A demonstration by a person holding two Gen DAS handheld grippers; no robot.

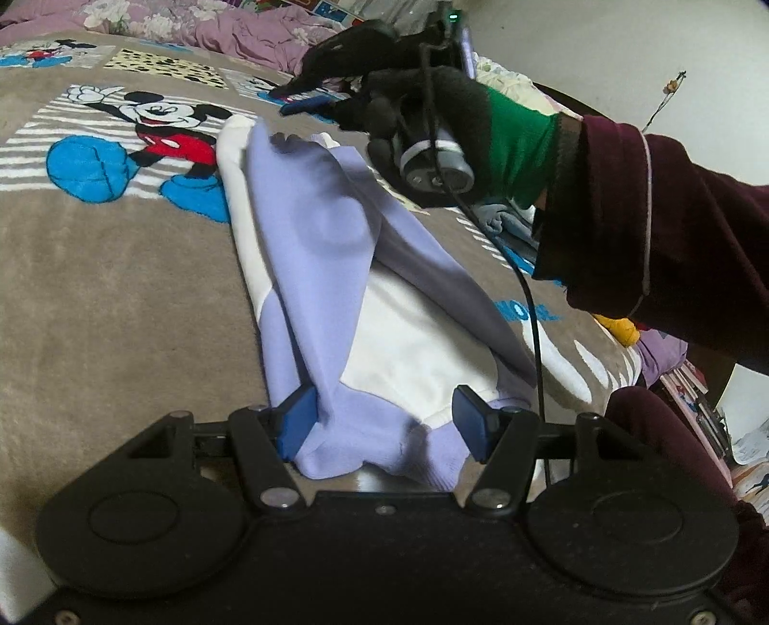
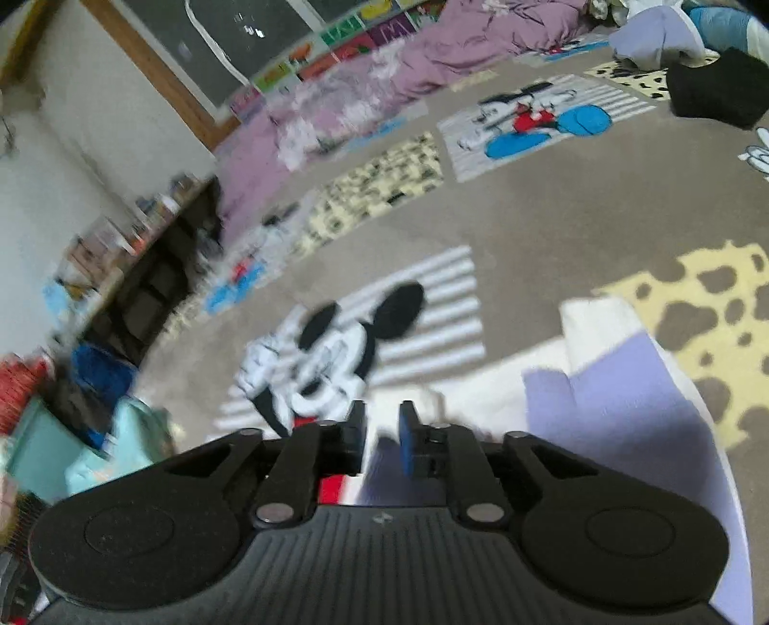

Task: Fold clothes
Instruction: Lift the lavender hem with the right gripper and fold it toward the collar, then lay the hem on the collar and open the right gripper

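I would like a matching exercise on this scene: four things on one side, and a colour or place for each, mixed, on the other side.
Things:
1. garment
2. blanket
3. glove
4. quilt

Descriptions:
A. green and black, on a hand
B. brown, with cartoon mouse patches
C. lilac and white, lying folded lengthwise
D. pink-purple, bunched at the far edge

Pairs: 1-C, 2-B, 3-A, 4-D

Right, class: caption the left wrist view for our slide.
Left hand-held gripper straddles a lilac-and-white garment on a cartoon blanket.
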